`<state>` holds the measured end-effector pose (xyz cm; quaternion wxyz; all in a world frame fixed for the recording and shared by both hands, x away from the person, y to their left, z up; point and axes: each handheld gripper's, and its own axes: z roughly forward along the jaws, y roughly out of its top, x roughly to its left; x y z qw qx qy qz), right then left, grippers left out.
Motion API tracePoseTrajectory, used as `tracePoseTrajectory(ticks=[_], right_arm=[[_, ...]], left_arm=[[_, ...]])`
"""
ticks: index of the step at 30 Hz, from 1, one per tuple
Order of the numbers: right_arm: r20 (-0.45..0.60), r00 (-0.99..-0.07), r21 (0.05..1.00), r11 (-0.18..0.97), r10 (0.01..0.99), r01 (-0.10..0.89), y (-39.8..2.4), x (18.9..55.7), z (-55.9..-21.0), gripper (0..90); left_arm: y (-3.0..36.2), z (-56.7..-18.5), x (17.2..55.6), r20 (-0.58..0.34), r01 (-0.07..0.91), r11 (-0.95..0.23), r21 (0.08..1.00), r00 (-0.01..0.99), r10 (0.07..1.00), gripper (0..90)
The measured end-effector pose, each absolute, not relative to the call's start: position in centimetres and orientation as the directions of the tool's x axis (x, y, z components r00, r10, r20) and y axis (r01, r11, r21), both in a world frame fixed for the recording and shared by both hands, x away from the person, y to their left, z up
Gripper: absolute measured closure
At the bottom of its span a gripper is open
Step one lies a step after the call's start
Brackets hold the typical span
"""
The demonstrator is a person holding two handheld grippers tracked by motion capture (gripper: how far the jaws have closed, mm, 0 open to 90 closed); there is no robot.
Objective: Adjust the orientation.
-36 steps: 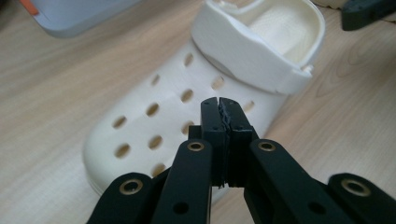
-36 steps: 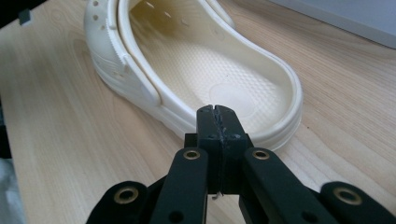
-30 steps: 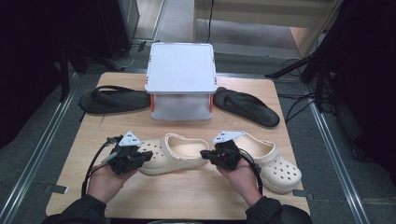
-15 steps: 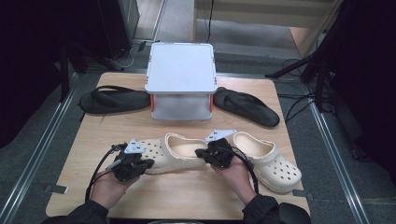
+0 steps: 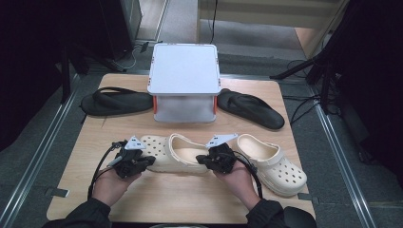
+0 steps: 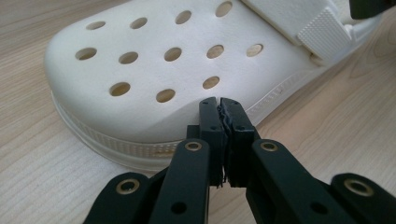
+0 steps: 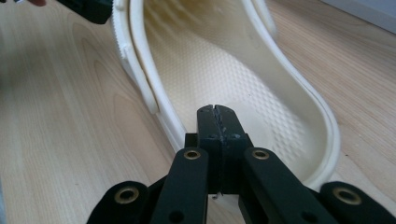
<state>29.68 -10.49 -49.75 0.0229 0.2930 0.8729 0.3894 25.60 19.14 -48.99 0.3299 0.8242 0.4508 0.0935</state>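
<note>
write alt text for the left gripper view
The left gripper, jaws shut and empty, points at the toe of a cream clog with round holes, lying on a pale wooden table. The clog's strap shows at upper right.

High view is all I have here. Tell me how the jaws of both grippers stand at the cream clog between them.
Observer: The left gripper has its jaws shut together, tips at the toe end of the left clog, nothing pinched between them.
Operator: Report the right one.
Observer: The right gripper is shut too, its tips over the heel end of the same clog, above the open footbed.
Operator: Say whether that one grips the rim.
Observer: No; in the right gripper view the rim runs past on both sides of the closed tips, and no part of the clog sits between the jaws.
</note>
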Motion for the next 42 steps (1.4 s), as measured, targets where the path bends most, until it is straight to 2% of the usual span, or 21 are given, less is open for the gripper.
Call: tracePoseTrajectory(ticks=[17,31,42], right_arm=[[0.174,-0.864,0.670,0.586,0.472,0.455,-8.5,28.4,-50.0,90.0],[0.205,-0.873,0.655,0.601,0.443,0.458,-7.0,27.8,-50.5,90.0],[0.210,-0.881,0.652,0.611,0.424,0.449,-4.8,27.2,-50.6,90.0]], left_arm=[[19.8,-49.1,27.6,-0.142,0.672,-0.367,0.643,0.576,0.805,86.9],[19.9,-49.0,29.1,-0.139,0.680,-0.364,0.636,0.565,0.813,86.1],[20.1,-48.7,30.6,-0.141,0.699,-0.357,0.619,0.546,0.826,89.4]])
